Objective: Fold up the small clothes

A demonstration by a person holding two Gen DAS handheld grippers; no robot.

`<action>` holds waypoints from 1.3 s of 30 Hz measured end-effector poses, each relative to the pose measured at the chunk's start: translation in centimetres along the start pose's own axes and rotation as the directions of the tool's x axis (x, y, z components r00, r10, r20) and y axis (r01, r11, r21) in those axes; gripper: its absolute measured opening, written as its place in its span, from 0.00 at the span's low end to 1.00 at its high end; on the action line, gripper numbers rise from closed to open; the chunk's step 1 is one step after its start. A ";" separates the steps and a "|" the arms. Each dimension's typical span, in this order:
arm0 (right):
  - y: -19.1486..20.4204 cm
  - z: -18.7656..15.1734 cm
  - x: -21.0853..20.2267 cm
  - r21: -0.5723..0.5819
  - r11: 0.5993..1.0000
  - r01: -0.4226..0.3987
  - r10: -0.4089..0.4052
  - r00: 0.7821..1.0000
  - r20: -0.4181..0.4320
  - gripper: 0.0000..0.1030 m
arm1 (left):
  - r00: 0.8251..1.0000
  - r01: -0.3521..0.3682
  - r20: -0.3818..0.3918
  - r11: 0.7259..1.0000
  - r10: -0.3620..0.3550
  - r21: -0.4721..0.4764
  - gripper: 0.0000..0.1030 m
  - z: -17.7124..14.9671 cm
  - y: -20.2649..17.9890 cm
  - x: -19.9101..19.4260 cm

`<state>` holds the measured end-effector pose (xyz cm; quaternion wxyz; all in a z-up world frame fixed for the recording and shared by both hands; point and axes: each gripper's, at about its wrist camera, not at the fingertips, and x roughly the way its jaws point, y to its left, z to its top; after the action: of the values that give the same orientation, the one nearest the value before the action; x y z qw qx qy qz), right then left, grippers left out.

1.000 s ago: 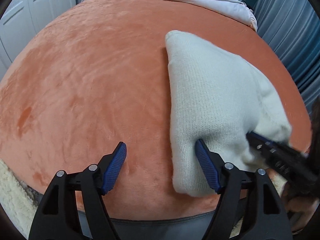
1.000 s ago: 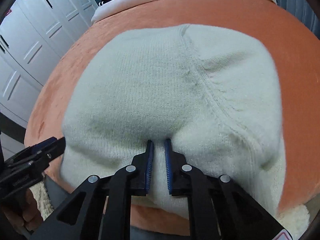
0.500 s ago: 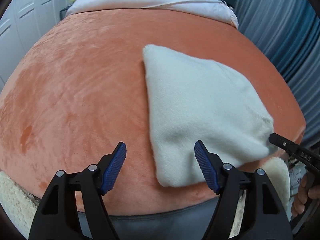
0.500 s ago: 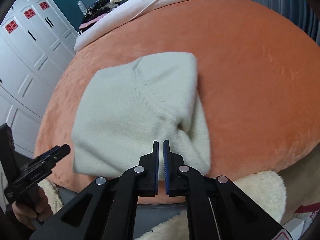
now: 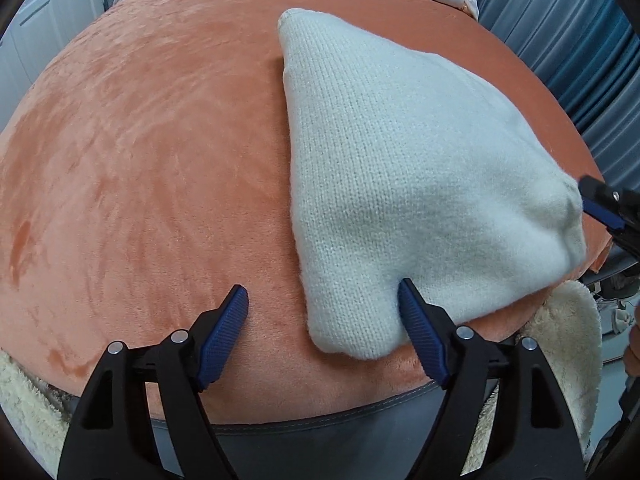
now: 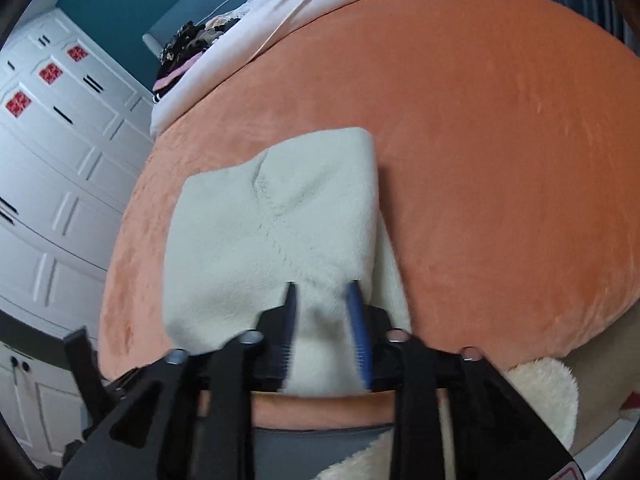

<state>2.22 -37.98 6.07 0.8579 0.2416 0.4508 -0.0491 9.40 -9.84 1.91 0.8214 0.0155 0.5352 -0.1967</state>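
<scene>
Cream knit garment (image 5: 404, 184) folded on orange blanket (image 5: 140, 160), left tool (image 5: 322, 306) wide, right tool (image 6: 322, 300) parted, wardrobe (image 6: 52, 184) only in right view

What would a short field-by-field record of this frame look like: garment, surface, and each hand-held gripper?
garment: cream knitted piece, folded, lying flat near the front edge
surface: orange plush blanket on a bed
left hand-held gripper: open, at the garment's near left corner, its right finger pressing the fabric edge
right hand-held gripper: open, near edge of the garment between its fingers; picture blurred
background: white bedding, white wardrobe, blue curtains
</scene>
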 end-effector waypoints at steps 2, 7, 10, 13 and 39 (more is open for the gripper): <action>0.3 0.2 0.9 -0.031 0.997 0.064 -0.064 0.998 -0.003 0.50 | 1.000 -0.004 -0.001 1.000 0.004 0.004 0.72 0.0 0.0 -0.1; -1.1 1.0 2.6 -0.052 0.999 -0.011 0.008 0.999 -0.054 0.16 | 1.000 -0.016 0.004 1.000 0.016 0.018 0.74 -0.1 0.0 -0.2; 0.1 2.3 -1.0 -0.094 0.992 -0.089 0.096 0.992 0.084 0.16 | 1.000 -0.019 0.010 1.000 0.019 0.023 0.75 -0.1 0.0 -0.1; -2.3 2.1 4.1 -0.066 0.998 0.020 -0.023 0.999 -0.041 0.19 | 1.000 -0.011 -0.001 1.000 0.011 0.017 0.76 -0.2 -0.2 0.2; -0.7 -2.7 -1.6 -0.015 0.996 0.093 -0.093 0.996 0.000 0.67 | 0.999 0.006 0.041 0.999 -0.004 -0.042 0.84 0.5 -1.1 -3.0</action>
<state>-0.93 -37.56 5.81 0.8563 0.2140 0.4622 -0.0853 8.42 -10.04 4.93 0.8319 -0.0072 0.5222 -0.1876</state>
